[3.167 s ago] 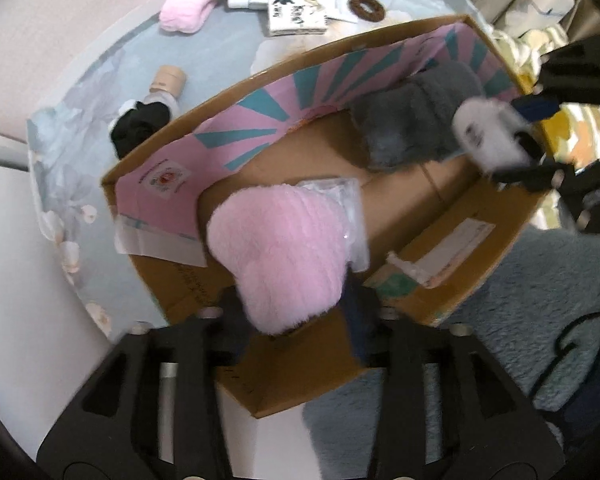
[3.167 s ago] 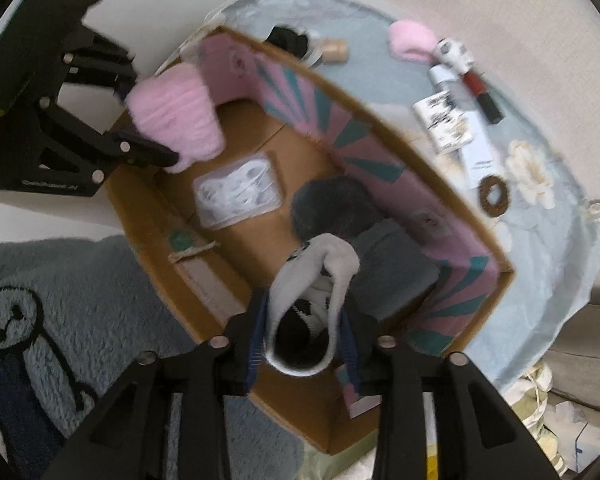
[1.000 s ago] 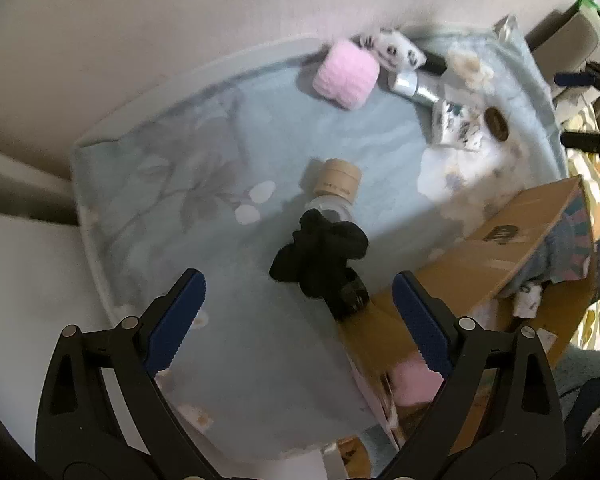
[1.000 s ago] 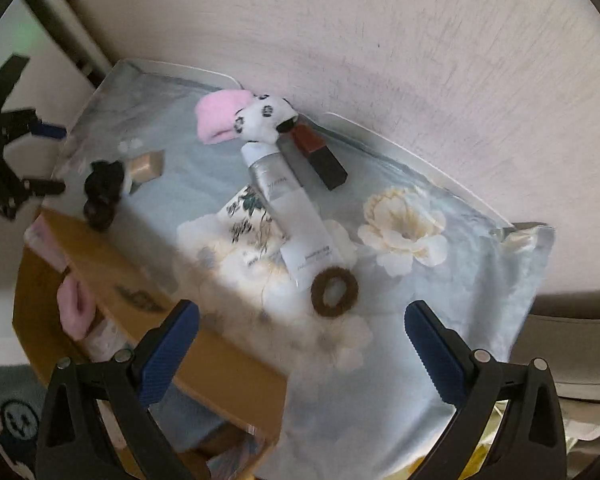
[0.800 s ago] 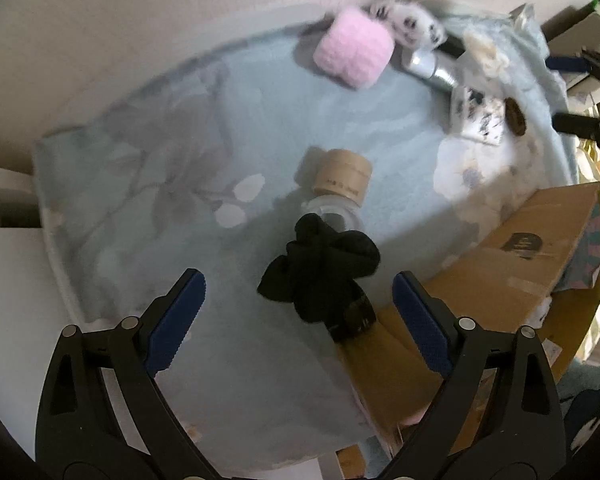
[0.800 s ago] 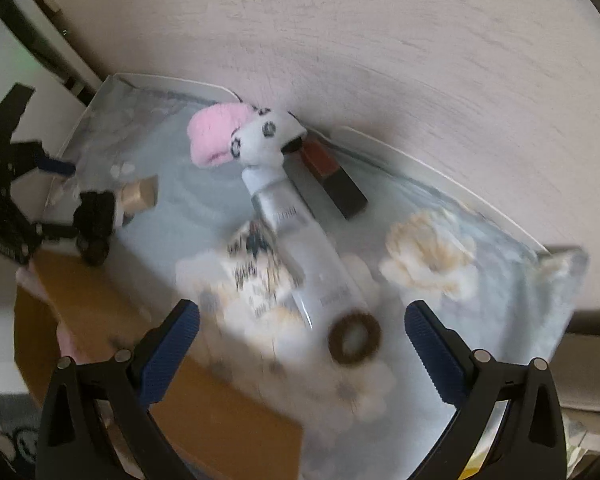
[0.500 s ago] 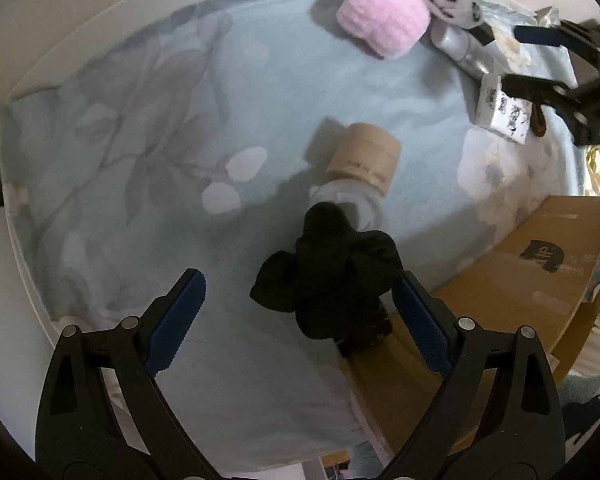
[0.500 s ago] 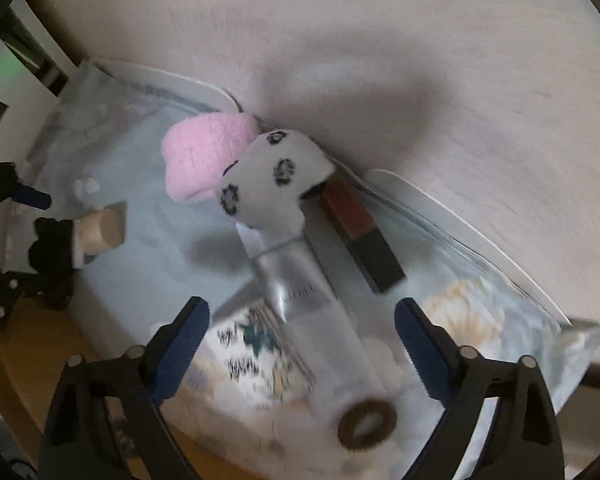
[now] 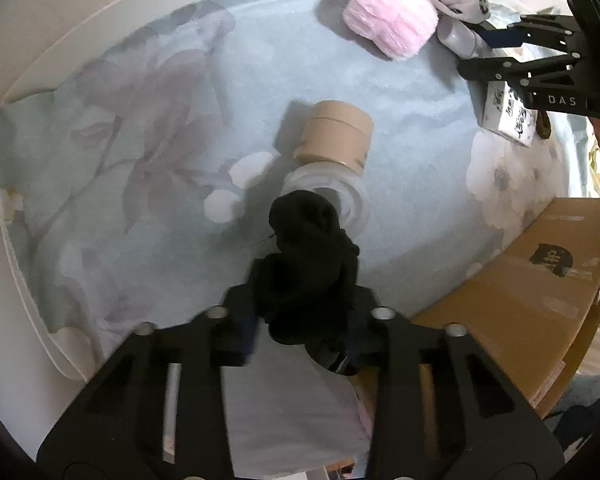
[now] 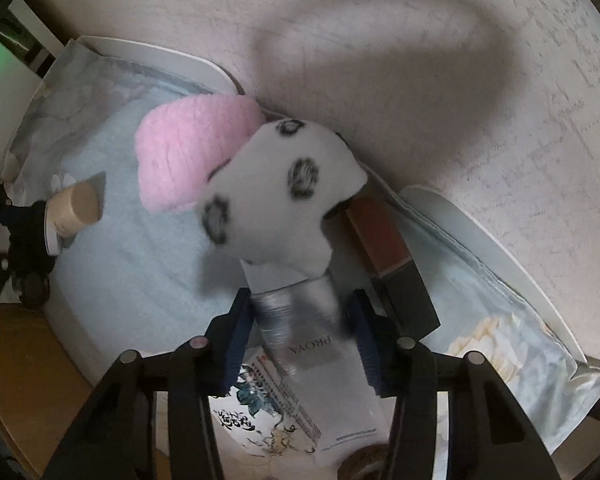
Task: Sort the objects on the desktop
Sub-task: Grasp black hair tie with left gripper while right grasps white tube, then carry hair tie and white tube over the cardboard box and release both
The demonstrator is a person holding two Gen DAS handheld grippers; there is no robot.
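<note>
Clamping: left gripper (image 9: 300,316) pinching black sock (image 9: 306,268) between fingers | right gripper (image 10: 298,332) jaws closing around silver tube (image 10: 300,320), contact unclear

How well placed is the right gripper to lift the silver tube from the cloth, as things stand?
Probably well placed. The right gripper has just been closing, its jaws now astride the silver tube. But the spotted white sock lies over the tube's upper end and may come along or slide off.

White table (image 9: 40,280), floral blue cloth (image 9: 160,128) over it; cardboard box (image 9: 520,300) at its edge.
</note>
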